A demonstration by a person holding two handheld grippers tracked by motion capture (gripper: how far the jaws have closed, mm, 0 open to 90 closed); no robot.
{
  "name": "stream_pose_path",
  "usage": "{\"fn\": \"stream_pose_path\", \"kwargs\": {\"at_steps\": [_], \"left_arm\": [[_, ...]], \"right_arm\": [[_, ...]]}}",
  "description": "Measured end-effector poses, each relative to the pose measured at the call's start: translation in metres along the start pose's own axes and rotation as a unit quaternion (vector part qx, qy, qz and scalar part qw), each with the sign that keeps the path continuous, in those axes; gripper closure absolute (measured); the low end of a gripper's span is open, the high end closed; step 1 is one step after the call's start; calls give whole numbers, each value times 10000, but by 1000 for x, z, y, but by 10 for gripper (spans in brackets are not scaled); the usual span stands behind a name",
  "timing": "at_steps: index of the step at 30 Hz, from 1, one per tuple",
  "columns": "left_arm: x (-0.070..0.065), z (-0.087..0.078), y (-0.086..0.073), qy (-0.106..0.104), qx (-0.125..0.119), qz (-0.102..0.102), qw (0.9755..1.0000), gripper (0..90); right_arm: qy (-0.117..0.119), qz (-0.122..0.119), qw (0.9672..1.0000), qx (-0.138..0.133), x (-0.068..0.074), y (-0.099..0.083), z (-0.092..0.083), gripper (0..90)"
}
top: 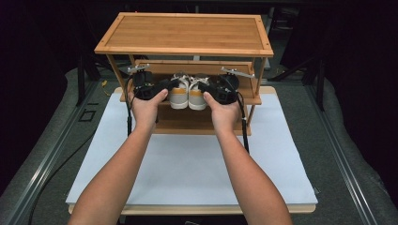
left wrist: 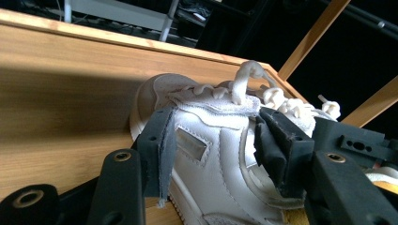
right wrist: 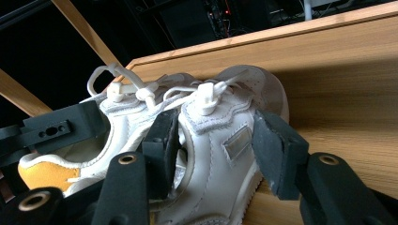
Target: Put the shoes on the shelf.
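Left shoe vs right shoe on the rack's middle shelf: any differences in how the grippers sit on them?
The left shoe sits between the left gripper jaws; the right shoe between the right gripper jaws. The left shoe lies nearer the shelf's left end, the right shoe nearer its right end. Shared: both white, laced, side by side, heels toward the person.

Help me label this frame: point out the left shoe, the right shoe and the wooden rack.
left shoe (top: pixel 179 96): high view, heel.
right shoe (top: pixel 197 98): high view, heel.
wooden rack (top: pixel 187 33): high view, top shelf.

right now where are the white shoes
In the high view the white shoes sit side by side on the wooden rack's middle shelf, between the left claw and right claw.
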State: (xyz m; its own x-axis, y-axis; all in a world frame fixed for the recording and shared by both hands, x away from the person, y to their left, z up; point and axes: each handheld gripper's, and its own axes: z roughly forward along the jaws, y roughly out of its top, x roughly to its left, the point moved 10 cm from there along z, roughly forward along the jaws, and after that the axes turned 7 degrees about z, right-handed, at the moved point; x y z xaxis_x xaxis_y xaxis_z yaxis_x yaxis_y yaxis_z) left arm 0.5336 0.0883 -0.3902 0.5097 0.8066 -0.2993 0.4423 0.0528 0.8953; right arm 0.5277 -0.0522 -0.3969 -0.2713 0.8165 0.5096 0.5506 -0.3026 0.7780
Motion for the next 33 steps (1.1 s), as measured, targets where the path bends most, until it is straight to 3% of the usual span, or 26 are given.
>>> {"fn": "stream_pose_path", "kwargs": {"at_steps": [4,7,8,9,10,13,15,16,21,33], "left_arm": [[1,0,0,-42,15,20,10000,488],[1,0,0,-28,35,42,10000,488],[1,0,0,-44,36,46,10000,488],[1,-1,0,-46,37,37,10000,487],[1,-2,1,-61,1,30,10000,488],[-2,-7,8,-145,-205,1,9997,484],[-5,-8,10,-186,-185,17,9997,484],[-7,-8,11,-220,-181,33,9996,484],[-11,-10,9,-199,-104,190,9996,487],[-20,-31,15,-279,-204,269,9990,509]], "right_arm": [[-139,-114,9998,5,-1,1,0,505],[-41,-95,9999,-69,1,3,2,493],[-122,-125,9998,15,0,2,1,492],[-6,-138,9999,-82,3,4,2,488],[-140,-177,9997,-24,1,3,0,486],[-156,-179,9997,-79,2,5,-2,487],[-81,-210,9997,-116,5,6,-1,487],[-191,-243,9995,-75,4,6,-3,487],[-94,-294,9994,-126,11,9,-7,488],[-69,-576,9980,-270,29,14,-28,482]]}}
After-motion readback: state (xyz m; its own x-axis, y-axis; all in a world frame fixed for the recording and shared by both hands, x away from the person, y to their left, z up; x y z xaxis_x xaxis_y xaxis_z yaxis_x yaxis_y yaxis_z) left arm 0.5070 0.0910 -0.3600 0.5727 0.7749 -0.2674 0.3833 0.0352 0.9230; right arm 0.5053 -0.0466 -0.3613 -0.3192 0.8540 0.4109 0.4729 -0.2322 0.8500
